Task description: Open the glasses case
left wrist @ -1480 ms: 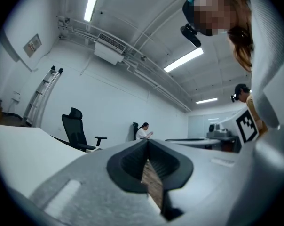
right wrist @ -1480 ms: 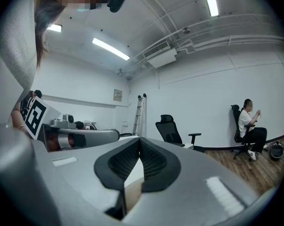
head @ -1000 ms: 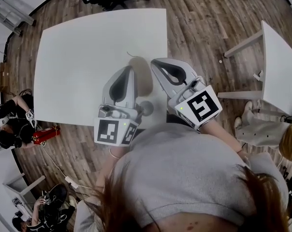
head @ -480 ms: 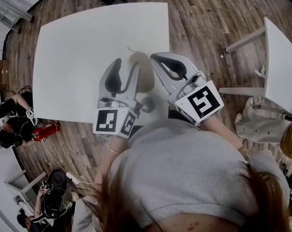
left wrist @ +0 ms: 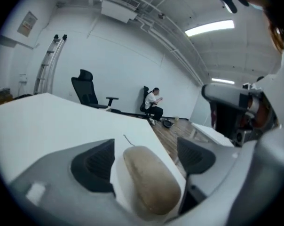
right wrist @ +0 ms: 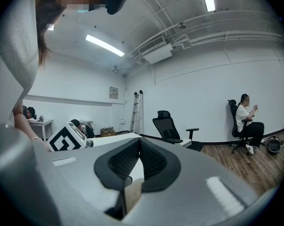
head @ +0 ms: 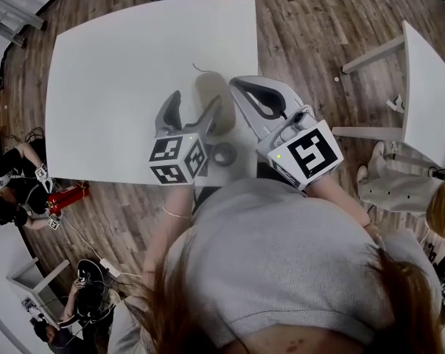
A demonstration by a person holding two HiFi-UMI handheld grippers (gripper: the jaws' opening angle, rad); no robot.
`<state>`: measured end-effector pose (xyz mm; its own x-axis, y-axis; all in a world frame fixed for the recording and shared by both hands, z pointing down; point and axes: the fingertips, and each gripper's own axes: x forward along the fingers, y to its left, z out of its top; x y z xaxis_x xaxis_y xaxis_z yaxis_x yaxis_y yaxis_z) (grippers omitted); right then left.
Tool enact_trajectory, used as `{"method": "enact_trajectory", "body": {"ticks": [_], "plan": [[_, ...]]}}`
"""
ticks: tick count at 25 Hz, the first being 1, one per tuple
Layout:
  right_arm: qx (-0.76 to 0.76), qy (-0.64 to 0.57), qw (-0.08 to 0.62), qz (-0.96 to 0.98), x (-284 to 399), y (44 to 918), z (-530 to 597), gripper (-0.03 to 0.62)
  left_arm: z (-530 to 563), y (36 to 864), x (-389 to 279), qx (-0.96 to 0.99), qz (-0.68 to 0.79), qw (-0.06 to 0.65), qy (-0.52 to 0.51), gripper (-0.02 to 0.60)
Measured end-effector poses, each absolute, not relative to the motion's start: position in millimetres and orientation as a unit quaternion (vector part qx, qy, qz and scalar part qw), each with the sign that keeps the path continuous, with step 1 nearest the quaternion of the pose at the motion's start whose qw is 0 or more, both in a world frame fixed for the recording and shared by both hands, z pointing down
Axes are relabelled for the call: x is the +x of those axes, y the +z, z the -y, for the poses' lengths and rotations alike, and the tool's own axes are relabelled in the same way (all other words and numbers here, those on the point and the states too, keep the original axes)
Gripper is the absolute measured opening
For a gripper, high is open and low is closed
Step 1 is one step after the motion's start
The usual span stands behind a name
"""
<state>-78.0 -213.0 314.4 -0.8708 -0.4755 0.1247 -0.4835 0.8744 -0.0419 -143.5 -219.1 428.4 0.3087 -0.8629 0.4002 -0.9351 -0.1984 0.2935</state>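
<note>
since a second ago my left gripper [head: 195, 103] has sunk toward the white desk [head: 119, 72]. its jaws have just been opening and now stand wide, one on each side of the beige, rounded, oblong glasses case [head: 211, 94], neither pad touching it. my right gripper [head: 237, 87] hangs just right of the case, jaws closed on nothing. the risk, as i judge it: the desk's edge runs just beyond the case, so an off-centre squeeze on that rounded shell could squirt it over.

A white table [head: 119, 72] bears a beige glasses case [head: 211, 91] near its right edge.
</note>
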Motion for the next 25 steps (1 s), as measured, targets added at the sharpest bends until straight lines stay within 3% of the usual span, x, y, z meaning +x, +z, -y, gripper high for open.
{"method": "enact_trajectory", "body": {"ticks": [18,25], "plan": [[0.242,0.036,0.065,0.967,-81.3,321.5,209.2,0.003,232.2,498.6,-129.5,0.750,0.547,0.351,0.124,0.450],[0.246,0.041,0.059,0.967,-79.4,320.2,215.9,0.003,244.9,498.5,-107.8,0.766,0.528,0.337,0.145,0.471]]}}
